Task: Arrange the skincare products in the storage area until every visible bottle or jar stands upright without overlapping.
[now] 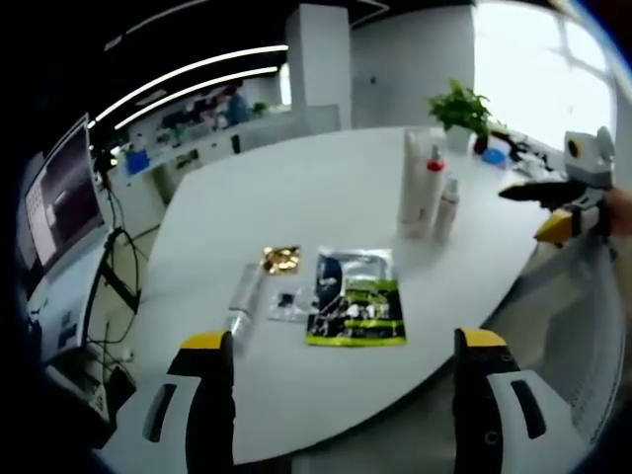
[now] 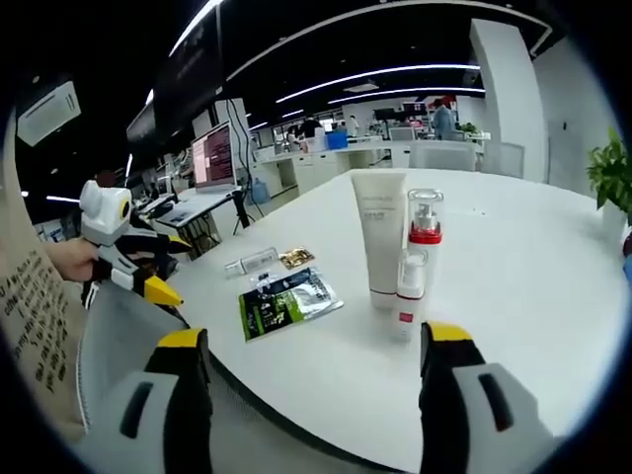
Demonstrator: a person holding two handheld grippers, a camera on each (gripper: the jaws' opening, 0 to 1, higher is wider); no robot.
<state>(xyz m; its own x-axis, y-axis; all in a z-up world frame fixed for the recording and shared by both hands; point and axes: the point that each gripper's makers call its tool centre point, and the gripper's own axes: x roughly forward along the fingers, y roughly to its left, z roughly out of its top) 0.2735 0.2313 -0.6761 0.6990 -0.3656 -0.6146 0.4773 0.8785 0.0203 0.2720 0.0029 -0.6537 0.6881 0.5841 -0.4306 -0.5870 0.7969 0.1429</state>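
Both claws hang wide apart with nothing between their jaws: we see our left gripper [image 1: 346, 370] spread over the near edge of the white table [image 1: 296, 188], and our right gripper [image 2: 316, 365] likewise spread and bare above the table's rim. From the left gripper view, a clear tube [image 1: 244, 296] lies flat on the table just ahead of the left jaw, with a small gold sachet [image 1: 280, 259] beside its far end and a small clear packet [image 1: 289, 304] next to it. Just right of these lies a flat green-and-black pouch [image 1: 357, 312], its silvery top overlapped by a dark blue sachet [image 1: 334, 272]. Farther across the table, well apart from the flat items, three products stand upright close together: a tall white tube [image 1: 412, 178], a bottle with a red collar [image 1: 433, 188] and a smaller white spray bottle [image 1: 447, 207]. A potted plant [image 1: 459, 107] sits beyond them near the far edge. We see the right gripper entering at the right side of that view, held off the table's edge. From the right gripper view, the upright trio stands just ahead of us, and the left gripper shows at the left, held by a hand [image 2: 71, 259] beside the table edge.
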